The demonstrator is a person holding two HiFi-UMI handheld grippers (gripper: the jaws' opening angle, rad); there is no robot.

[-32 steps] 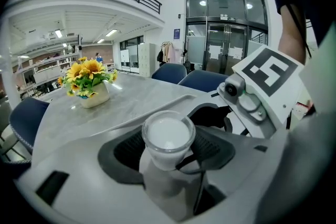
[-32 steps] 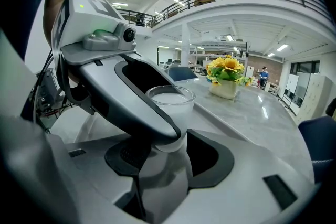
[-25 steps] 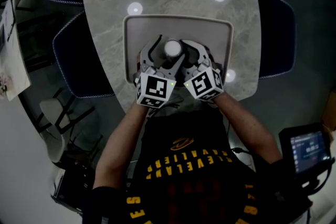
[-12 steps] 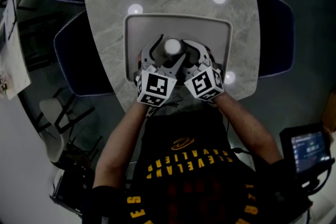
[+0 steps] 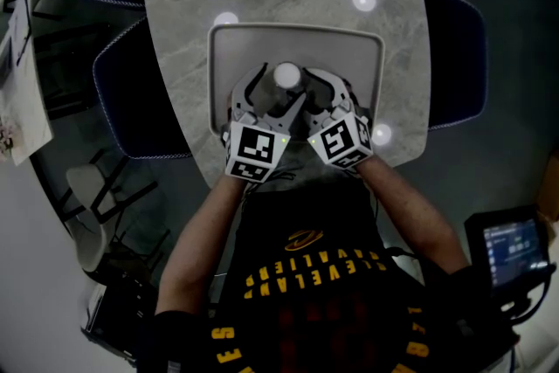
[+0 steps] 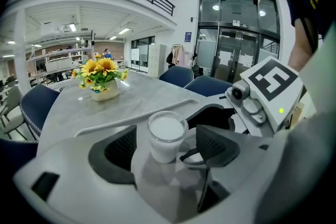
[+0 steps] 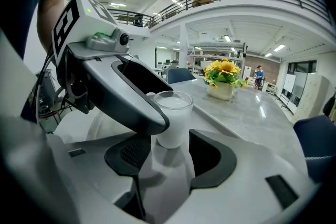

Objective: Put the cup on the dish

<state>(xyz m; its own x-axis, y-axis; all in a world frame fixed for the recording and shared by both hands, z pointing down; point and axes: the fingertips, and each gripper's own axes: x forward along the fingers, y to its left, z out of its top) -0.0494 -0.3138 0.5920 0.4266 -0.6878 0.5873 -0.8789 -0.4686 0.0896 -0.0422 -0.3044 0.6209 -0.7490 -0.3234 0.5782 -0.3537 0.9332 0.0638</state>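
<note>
Crowding two tools round one small thing is the hazard here. The small clear glass cup [image 5: 286,75] with white contents stands upright on the pale grey rounded-rectangular tray [image 5: 354,57], which I take to be the dish, so the placing looks done or nearly so.

The white-and-black left gripper [image 6: 169,150] has its jaws apart, one on each side of the cup, with a gap showing on both sides. The matching right gripper [image 7: 172,157] is likewise spread, with the cup standing between its jaws and not clamped. In the right gripper view, one jaw of the left gripper crosses just in front of the cup.

Risks as I judge them:
- If either gripper pulls away sideways rather than straight back from the cup, a jaw could clip the cup wall and tip it, spilling the white contents onto the tray.
- The two grippers overlap beside the cup, so they could knock each other and pass the jolt on to it.
- Closing either pair off-centre could shove the cup along the smooth tray.

Against the head view of a second ago, almost nothing differs. The cup stands at the same spot between the same four jaws, and only the whole picture has drifted slightly.
</note>
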